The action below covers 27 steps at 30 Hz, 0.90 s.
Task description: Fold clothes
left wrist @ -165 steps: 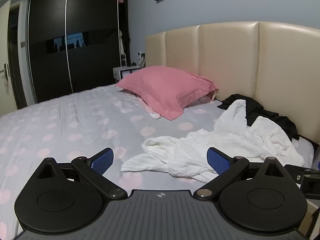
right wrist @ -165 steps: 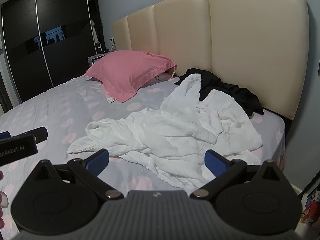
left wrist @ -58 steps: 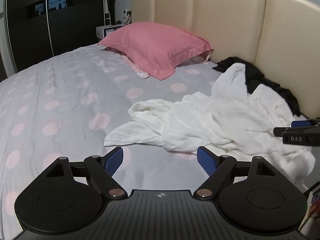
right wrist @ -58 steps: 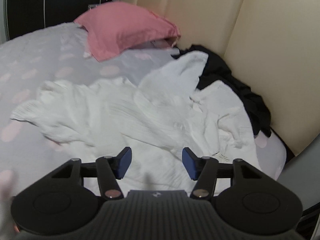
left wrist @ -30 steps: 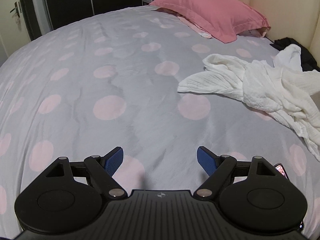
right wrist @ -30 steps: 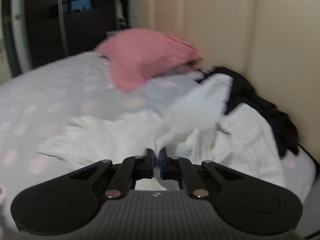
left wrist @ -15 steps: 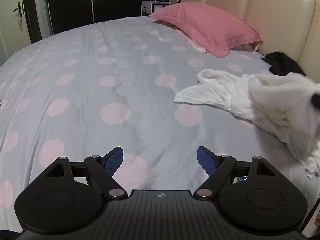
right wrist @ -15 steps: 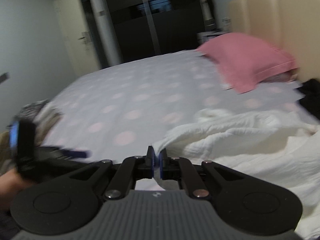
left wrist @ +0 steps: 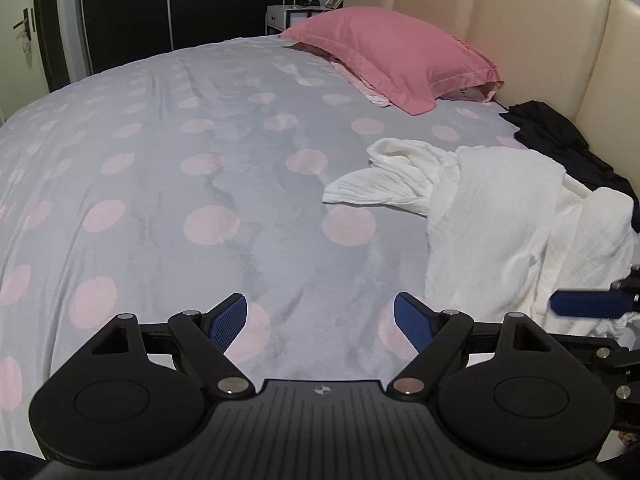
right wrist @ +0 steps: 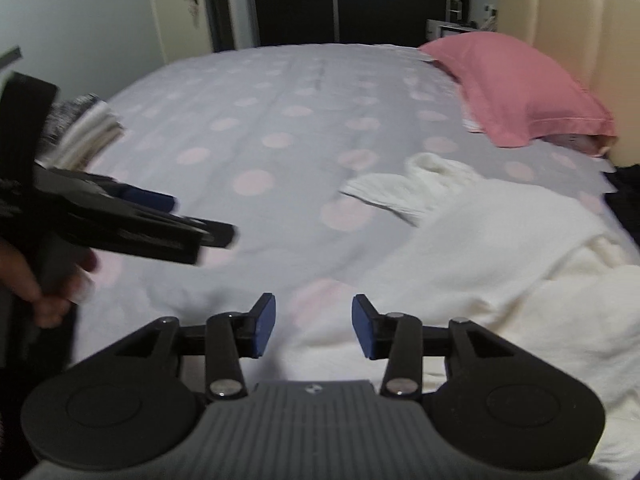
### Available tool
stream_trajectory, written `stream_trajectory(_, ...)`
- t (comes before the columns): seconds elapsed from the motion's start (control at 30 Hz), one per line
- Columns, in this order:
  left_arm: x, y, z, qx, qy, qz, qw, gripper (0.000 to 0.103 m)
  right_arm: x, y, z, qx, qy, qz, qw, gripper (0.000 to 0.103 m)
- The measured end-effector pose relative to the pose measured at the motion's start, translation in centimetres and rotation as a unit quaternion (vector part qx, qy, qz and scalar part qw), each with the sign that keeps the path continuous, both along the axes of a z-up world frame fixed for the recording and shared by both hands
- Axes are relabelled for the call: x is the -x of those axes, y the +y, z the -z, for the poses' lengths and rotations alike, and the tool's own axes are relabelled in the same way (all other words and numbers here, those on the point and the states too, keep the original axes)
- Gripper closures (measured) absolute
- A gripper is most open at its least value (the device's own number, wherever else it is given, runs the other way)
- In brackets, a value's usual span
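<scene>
1. Both pairs of jaws stand apart: the left gripper [left wrist: 320, 322] is spread wide with nothing between its blue pads, only bare bedsheet [left wrist: 208, 184] beyond them.
2. On the right gripper [right wrist: 314, 326] the jaws are opening, and no cloth is pinched between the pads; the white fabric lies just under and beyond them.
3. That white garment [left wrist: 508, 216] is crumpled along the right side of the bed, one loose end reaching out toward the middle of the sheet.
4. Its near edge comes down to the bed's near right corner, beside the right gripper's blue fingertip as seen from the left wrist.
5. Behind it, against the padded headboard [left wrist: 540, 36], a black garment [left wrist: 560, 140] lies in a heap, touching the white one.
6. At the head of the bed a pink pillow [left wrist: 396, 64] rests near the headboard.
7. From the right wrist, a hand [right wrist: 44, 284] holding the left gripper shows at the left edge, blurred, with a stack of folded cloth [right wrist: 88, 132] behind it at the bed's far left edge.
</scene>
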State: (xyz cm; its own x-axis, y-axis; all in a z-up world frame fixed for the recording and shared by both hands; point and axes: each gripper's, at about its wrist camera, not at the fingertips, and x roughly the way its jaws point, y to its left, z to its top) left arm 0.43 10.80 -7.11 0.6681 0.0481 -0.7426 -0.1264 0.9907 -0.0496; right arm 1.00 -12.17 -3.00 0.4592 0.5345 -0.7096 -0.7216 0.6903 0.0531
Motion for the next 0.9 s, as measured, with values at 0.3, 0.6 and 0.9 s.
stream_trajectory(0.3,-0.3,-3.2,2.1,0.016,0.029,0.052,0.9981,0.022,-3.0,-5.6,3.5,0.093,-0.013,0.075,0.993,0.046)
stream_trajectory(0.6,-0.5,-7.6,5.6,0.026,0.071,0.109,0.9912,0.022,-3.0,-6.0,7.5,0.175,-0.019,0.052,0.983,0.035)
stream_trajectory(0.9,-2.1,-9.8,7.8,0.021,0.086,0.126,0.9881,0.022,-2.8,-3.5,8.9,0.177,-0.039,-0.015,0.983,0.029)
